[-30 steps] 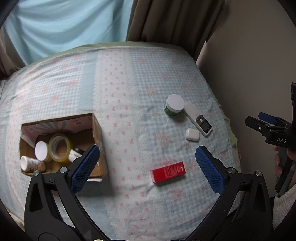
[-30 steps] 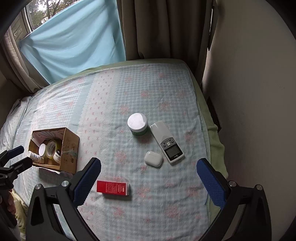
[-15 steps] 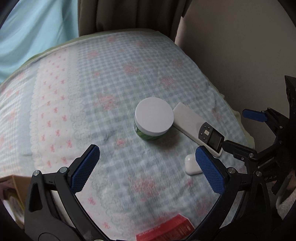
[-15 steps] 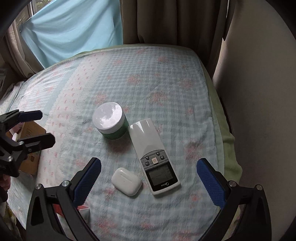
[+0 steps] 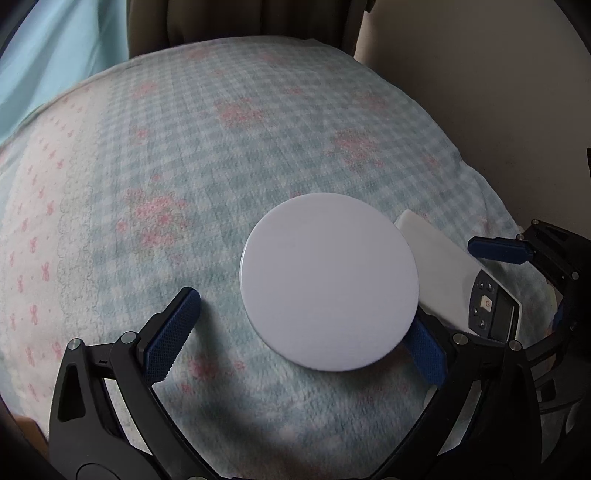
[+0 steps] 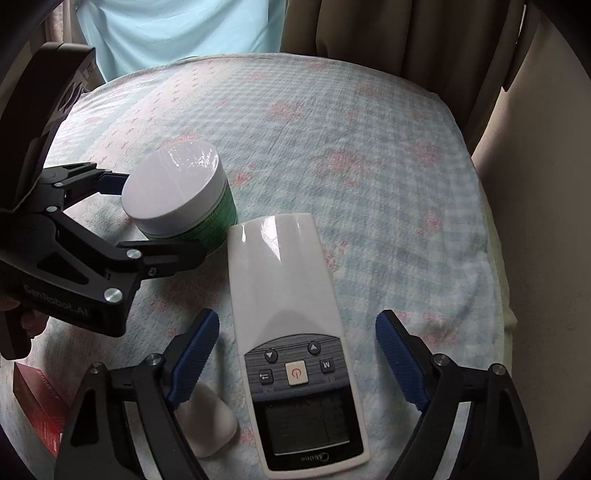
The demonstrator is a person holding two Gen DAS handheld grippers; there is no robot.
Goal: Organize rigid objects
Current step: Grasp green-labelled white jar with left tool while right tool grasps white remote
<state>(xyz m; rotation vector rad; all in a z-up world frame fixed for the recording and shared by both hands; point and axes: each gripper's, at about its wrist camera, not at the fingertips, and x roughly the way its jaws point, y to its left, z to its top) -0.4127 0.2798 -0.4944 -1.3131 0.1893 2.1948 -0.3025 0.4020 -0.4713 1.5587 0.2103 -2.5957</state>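
A green jar with a white lid (image 5: 330, 280) stands on the bed; it also shows in the right wrist view (image 6: 181, 194). My left gripper (image 5: 299, 328) is open with its fingers on either side of the jar, apart from it. A white remote control (image 6: 291, 328) lies beside the jar; its end shows in the left wrist view (image 5: 454, 284). My right gripper (image 6: 299, 358) is open and straddles the remote's button end. A white earbud case (image 6: 210, 421) lies by my right gripper's left finger (image 6: 192, 360).
A red box (image 6: 40, 410) lies at the lower left. The checked floral bedspread (image 6: 351, 147) covers the bed. Curtains (image 6: 369, 33) hang behind, and a wall (image 6: 535, 184) runs along the right edge of the bed.
Both grippers have moved down and forward. The left one now has the jar between its fingers. The right one now straddles the remote. The cardboard box has left both views.
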